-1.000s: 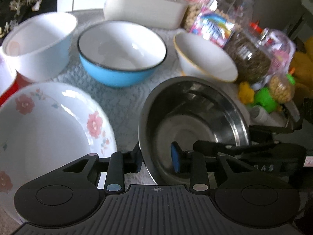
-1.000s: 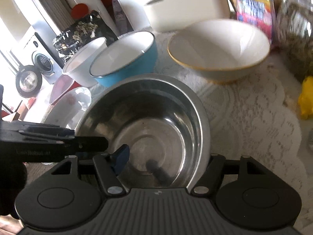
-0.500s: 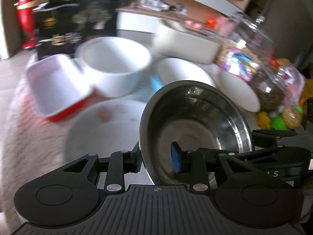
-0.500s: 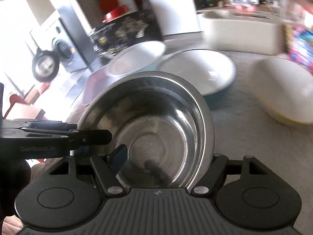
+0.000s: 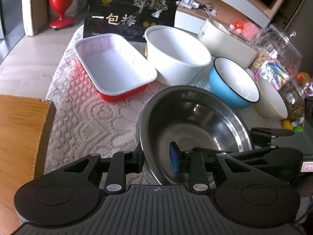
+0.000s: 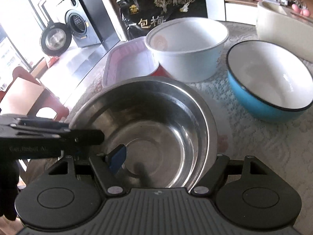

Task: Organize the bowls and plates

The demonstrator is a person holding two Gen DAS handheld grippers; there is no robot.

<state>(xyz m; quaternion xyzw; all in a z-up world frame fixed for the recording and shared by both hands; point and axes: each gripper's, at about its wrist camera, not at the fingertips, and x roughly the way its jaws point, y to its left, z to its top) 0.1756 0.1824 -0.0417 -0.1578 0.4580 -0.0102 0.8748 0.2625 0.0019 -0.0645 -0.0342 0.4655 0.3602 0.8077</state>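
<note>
My left gripper (image 5: 156, 161) grips the near rim of the steel bowl (image 5: 195, 121): one finger lies outside the wall, and the blue-padded finger (image 5: 174, 159) lies inside, the two drawn narrow on the metal. My right gripper (image 6: 168, 159) grips the same steel bowl (image 6: 156, 121) at another part of its rim, its blue pad (image 6: 117, 158) inside the basin and the opposite finger (image 6: 219, 162) outside the wall. In the left wrist view my right gripper (image 5: 270, 146) enters from the right of my fingers; in the right wrist view my left gripper (image 6: 58, 137) enters from the left. The bowl spans the space directly ahead of both sets of fingers, above the lace tablecloth (image 5: 88, 121).

Beyond my left fingertips, left of centre, lies the red tray with white interior (image 5: 115, 66). Just beside it, straight ahead, stands the white bowl (image 5: 176, 52). Right of that sits the blue bowl (image 5: 232, 82), and further right the yellow-rimmed bowl (image 5: 272, 99). Behind the tray stands a black snack bag (image 5: 129, 9). A wooden board (image 5: 19, 133) lies to the left of my left fingers.
</note>
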